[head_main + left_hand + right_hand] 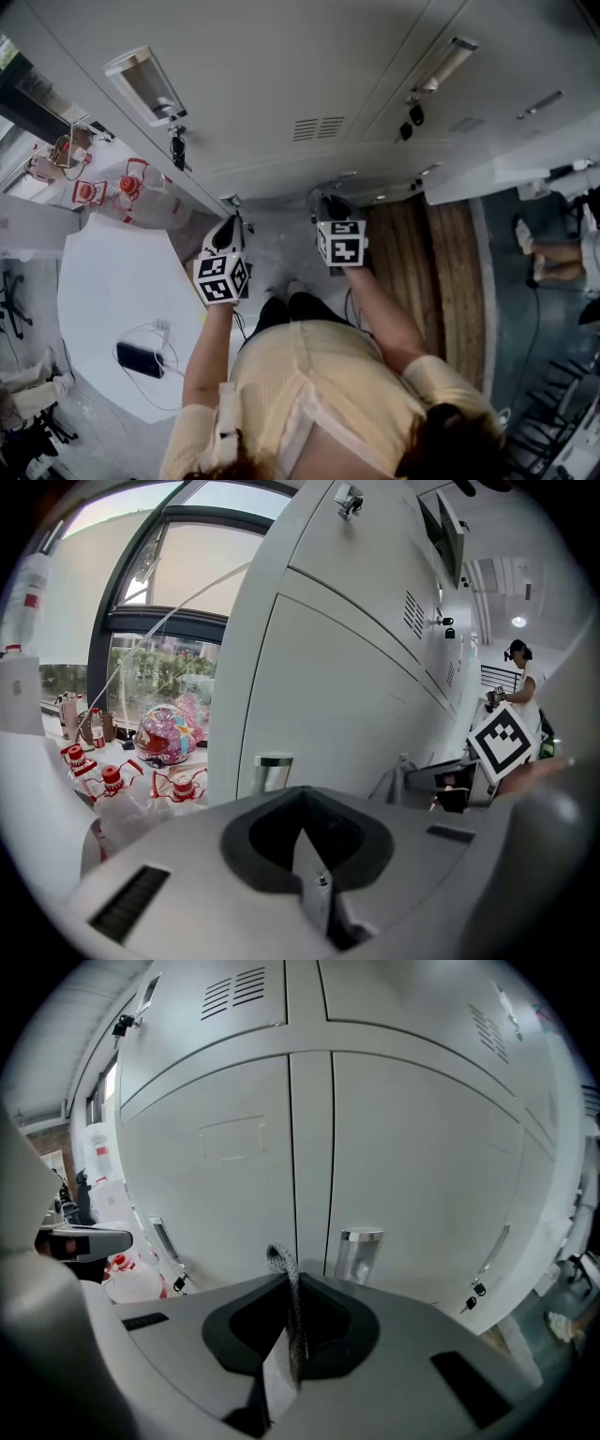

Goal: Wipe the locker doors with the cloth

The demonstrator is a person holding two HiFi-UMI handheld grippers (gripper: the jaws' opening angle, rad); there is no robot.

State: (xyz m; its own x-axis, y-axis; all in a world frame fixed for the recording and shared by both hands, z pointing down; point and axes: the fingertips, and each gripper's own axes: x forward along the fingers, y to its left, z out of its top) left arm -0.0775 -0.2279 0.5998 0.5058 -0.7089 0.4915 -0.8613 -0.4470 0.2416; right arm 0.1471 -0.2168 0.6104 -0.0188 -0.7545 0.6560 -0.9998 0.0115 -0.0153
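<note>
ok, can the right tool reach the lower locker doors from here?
Probably yes: the right tool, shut on a thin speckled cloth strip, points straight at the lower locker doors, and nothing shows between them.

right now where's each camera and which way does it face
Head view: on the head, looking down at lockers; arms, left tool, right tool show.
Left gripper view: on left tool, looking along the lockers; shut jaws show.
Right gripper view: on right tool, facing lockers head-on; jaws pinch a speckled strip.
All share lockers.
</note>
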